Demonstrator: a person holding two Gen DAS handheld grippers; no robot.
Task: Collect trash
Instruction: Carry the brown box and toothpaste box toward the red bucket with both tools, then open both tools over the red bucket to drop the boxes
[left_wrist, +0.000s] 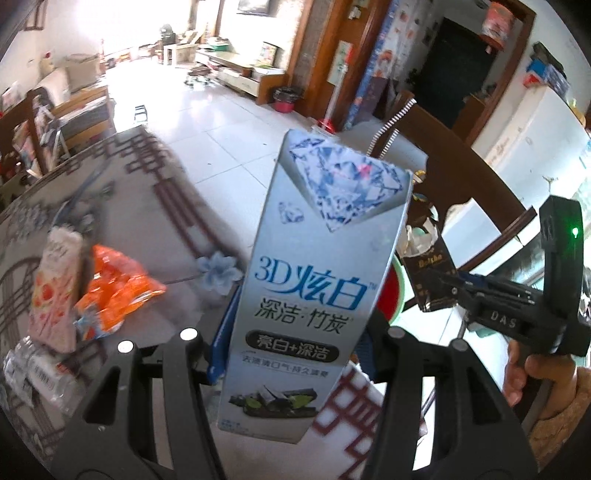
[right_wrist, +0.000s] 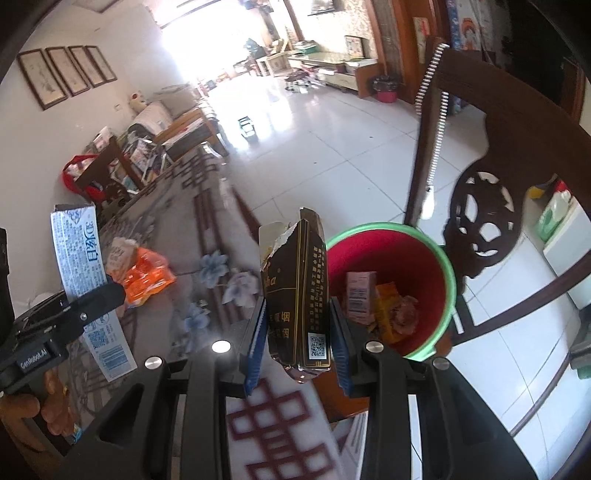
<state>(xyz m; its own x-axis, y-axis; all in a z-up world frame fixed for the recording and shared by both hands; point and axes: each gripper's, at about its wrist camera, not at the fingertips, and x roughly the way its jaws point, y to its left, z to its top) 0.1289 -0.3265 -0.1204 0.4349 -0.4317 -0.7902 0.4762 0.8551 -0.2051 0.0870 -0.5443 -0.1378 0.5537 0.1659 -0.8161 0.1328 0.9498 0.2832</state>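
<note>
Currently left gripper (left_wrist: 295, 354) clamps toothpaste box (left_wrist: 314, 266), right gripper (right_wrist: 297, 328) clamps torn cigarette pack (right_wrist: 295, 295). Red bucket (right_wrist: 448, 280) sits just beyond the right gripper on white tile floor (right_wrist: 332, 147); orange wrapper (left_wrist: 118, 291) lies left on patterned table (left_wrist: 166, 192).

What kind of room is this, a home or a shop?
Most likely a lived-in home: a sofa under framed pictures, a carved wooden chair by a cloth-covered table, and a tiled floor.

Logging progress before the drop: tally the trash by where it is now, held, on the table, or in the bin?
Held: 2, toothpaste box, dark cigarette pack
On table: 3, orange wrapper, pink packet, plastic bottle
In red bin: at least 3
Total: at least 8
</note>
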